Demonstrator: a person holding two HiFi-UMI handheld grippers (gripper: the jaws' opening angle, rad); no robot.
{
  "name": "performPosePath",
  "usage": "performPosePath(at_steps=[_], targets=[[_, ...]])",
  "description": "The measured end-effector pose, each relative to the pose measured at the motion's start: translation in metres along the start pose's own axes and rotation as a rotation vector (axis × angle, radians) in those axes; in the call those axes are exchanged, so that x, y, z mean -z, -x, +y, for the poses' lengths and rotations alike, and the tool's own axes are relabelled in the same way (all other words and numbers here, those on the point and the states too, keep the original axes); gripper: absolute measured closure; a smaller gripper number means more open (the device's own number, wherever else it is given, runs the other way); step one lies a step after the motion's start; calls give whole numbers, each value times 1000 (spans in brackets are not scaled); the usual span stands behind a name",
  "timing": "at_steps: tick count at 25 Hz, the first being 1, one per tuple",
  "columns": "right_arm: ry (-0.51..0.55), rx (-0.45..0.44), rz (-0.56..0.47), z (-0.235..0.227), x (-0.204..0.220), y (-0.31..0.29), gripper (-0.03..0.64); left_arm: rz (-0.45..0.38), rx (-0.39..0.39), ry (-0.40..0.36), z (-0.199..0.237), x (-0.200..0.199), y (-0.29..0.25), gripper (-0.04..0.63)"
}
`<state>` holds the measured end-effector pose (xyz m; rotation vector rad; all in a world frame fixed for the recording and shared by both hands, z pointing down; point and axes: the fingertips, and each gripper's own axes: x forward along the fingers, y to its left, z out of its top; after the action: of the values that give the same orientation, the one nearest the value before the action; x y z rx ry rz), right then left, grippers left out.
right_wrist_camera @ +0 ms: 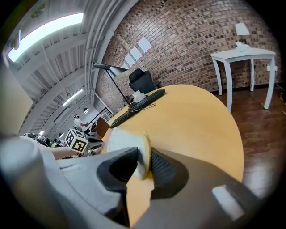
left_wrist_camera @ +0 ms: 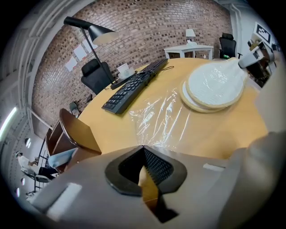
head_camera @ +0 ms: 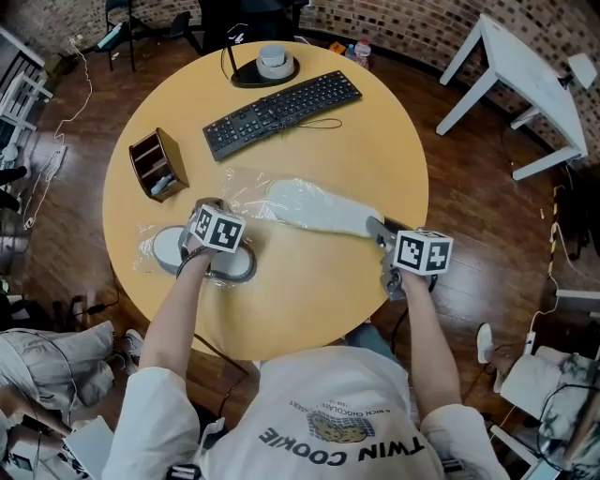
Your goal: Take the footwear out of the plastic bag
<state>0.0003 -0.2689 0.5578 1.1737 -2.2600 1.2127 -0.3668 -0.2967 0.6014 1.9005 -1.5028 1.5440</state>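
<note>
White flat slippers (head_camera: 323, 211) nearly out, I reckon: my right tongs (right_wrist_camera: 143, 163) clamp their end, my left tongs (left_wrist_camera: 143, 151) pinch the clear plastic bag (left_wrist_camera: 165, 116).

A round wooden table (head_camera: 375, 159) fills the middle of a dark plank floor (head_camera: 469, 197). A brick wall (head_camera: 412, 23) runs along 12 o'clock. At 2 o'clock stands a white side table (head_camera: 534, 84) (a small white lamp (right_wrist_camera: 241, 30) sits on it). A black office chair (left_wrist_camera: 96, 74) waits near 11 o'clock, beside a black desk lamp (left_wrist_camera: 96, 31). A bright ceiling light strip (right_wrist_camera: 44, 29) glows overhead.
</note>
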Motion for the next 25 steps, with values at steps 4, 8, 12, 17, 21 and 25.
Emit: performPosePath(at_steps=[4,8,12,17,21,25], targets=[[9,-11,-8,-1,-5,0,537,-82,0,12,-15,-16,22,591],[7,-21,2,-1,-5,-1,537,-178,50,23,-47,-39,42,591],[10,-28,12,-1,-3,0,537,-227,99,5,-74,-57,48,591],[23,-41,17,2,-4,-3,537,-220,132,-10,-91,-61,39,591],[32,-39,24,1,-2,-3,537,-189,148,-26,-101,-59,27,591],[36,-36,21,1,-3,-2,537,-173,134,-47,-106,-62,19,591]])
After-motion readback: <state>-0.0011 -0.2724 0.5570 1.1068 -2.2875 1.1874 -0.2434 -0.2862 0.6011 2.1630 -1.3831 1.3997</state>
